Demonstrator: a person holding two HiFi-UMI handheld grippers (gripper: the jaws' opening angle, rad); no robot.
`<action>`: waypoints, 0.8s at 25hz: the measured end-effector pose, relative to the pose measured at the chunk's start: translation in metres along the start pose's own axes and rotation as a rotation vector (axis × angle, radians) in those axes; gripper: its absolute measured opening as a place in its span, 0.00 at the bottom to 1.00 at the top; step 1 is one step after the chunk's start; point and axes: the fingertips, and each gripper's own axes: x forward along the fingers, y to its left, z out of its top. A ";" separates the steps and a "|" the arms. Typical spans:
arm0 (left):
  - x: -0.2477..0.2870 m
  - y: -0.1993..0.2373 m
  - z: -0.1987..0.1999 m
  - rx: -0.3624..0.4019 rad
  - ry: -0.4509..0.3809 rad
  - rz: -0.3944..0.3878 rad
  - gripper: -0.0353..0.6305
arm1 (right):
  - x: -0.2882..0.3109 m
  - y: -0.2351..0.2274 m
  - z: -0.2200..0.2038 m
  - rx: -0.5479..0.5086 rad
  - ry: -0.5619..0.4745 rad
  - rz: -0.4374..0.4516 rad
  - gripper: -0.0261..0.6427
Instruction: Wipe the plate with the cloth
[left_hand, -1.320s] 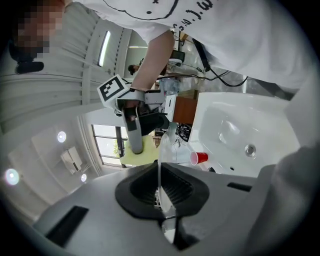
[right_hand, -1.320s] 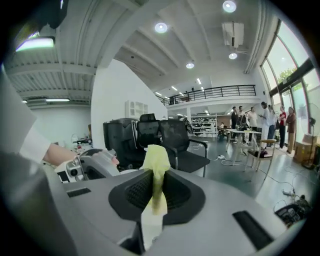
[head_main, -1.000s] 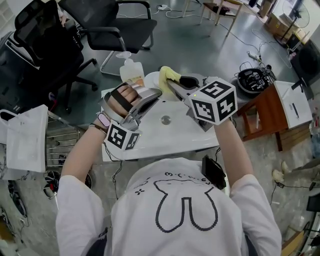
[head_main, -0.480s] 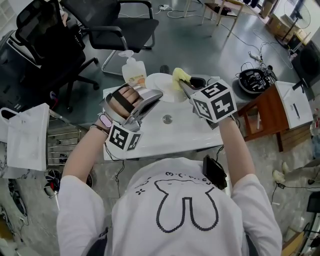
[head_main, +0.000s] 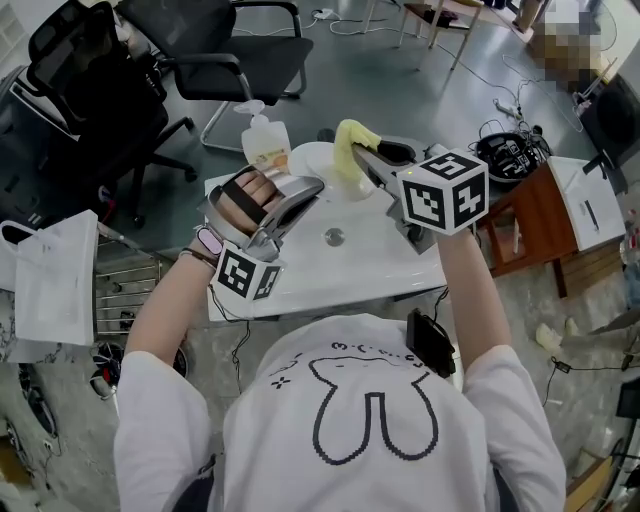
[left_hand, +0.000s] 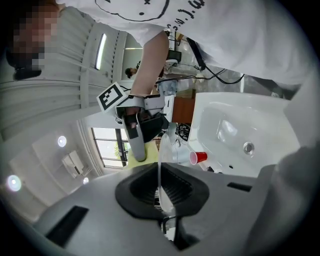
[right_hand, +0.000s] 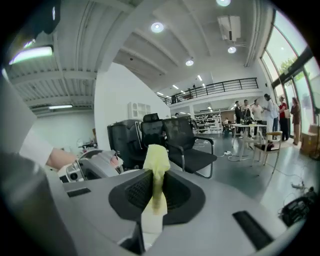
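Observation:
A white plate (head_main: 308, 160) is held on edge over the sink, my left gripper (head_main: 312, 186) shut on its rim. In the left gripper view the plate (left_hand: 160, 160) shows as a thin white edge running between the jaws of the left gripper (left_hand: 161, 189). My right gripper (head_main: 362, 156) is shut on a yellow cloth (head_main: 349, 143), which hangs by the plate's right side. In the right gripper view the cloth (right_hand: 156, 162) stands up from between the closed jaws of the right gripper (right_hand: 155, 194). Whether the cloth touches the plate I cannot tell.
A white sink basin (head_main: 300, 270) with a drain (head_main: 333, 237) lies under both grippers. A soap bottle (head_main: 263, 142) stands at its far left corner. Black office chairs (head_main: 215, 45) are beyond, a wooden side table (head_main: 530, 215) to the right. A red cup (left_hand: 199, 157) sits near the basin.
My right gripper has carried the yellow cloth to the right across the plate and a little upward. The left gripper and the plate have stayed still.

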 end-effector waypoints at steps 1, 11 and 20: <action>0.000 0.000 0.000 0.004 -0.002 0.001 0.08 | 0.003 0.005 0.004 0.023 -0.013 0.025 0.11; -0.004 0.000 0.006 0.036 -0.035 -0.013 0.08 | 0.044 0.034 -0.006 -0.047 0.093 0.087 0.11; -0.009 0.000 0.001 0.043 -0.022 -0.010 0.08 | 0.054 -0.004 -0.026 -0.105 0.209 -0.031 0.11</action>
